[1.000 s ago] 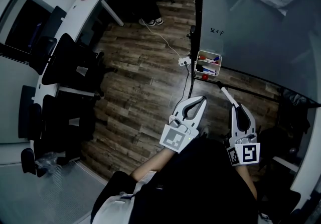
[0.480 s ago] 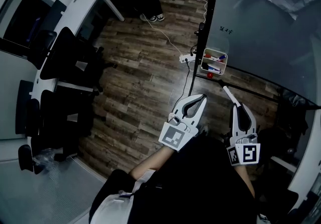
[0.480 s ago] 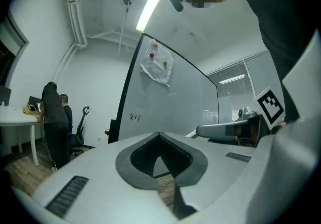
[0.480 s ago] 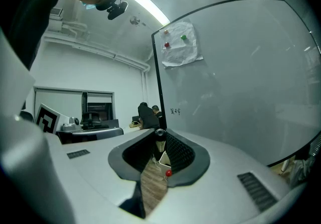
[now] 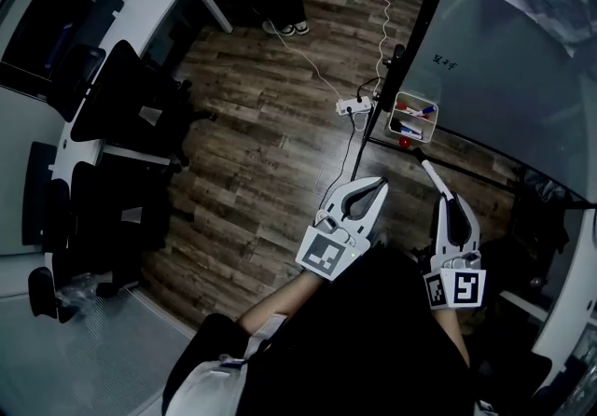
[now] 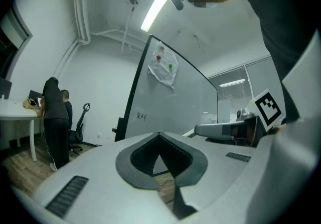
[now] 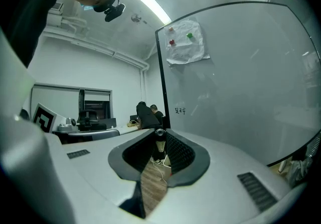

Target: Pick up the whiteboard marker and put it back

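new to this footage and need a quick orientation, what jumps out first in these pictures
The two grippers low in the head view stand out first: the right gripper is clamped on a white whiteboard marker that juts forward, while the left gripper is shut and empty. Ahead, a large whiteboard fills the upper right, with a small white box of markers hung at its lower left corner.

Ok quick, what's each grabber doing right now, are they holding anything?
Left gripper: closed, fingers together, holding nothing.
Right gripper: closed on the whiteboard marker.
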### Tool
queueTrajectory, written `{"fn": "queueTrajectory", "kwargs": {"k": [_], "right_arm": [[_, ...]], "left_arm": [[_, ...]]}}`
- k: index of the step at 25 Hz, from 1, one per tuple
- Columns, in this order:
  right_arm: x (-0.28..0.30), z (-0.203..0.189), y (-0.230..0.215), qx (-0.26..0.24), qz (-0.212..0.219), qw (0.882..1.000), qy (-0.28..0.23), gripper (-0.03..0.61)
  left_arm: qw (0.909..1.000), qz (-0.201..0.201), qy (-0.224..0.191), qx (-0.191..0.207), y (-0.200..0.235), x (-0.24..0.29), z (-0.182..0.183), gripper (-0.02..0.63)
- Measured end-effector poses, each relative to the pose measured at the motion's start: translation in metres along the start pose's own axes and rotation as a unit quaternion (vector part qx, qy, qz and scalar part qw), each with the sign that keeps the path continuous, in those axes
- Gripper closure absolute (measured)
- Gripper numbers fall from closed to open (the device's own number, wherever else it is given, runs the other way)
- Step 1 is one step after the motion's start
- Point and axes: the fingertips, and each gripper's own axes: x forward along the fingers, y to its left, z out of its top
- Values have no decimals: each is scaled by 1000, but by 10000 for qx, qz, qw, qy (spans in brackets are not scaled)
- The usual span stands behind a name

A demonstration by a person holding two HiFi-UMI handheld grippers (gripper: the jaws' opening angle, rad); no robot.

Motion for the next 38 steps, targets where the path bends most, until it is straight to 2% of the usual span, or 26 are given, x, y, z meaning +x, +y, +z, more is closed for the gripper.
{"fn": "queueTrajectory", "kwargs": {"k": [11, 15, 21, 38], "right_arm": [[5, 1, 9, -85, -261, 9996, 1, 502], [11, 5, -2, -114, -305, 9995, -41, 502], [31, 6, -23, -145, -262, 9995, -82, 502], [76, -8, -76, 0, -384, 9992, 109, 502]], "left_arm": [[9998, -184, -82, 9, 11, -5, 6, 606], [9998, -198, -57, -28, 15, 9, 4, 606], [9995, -164, -207, 178, 27, 35, 11, 606], [9998, -151, 71, 49, 45, 89, -6, 606]]}}
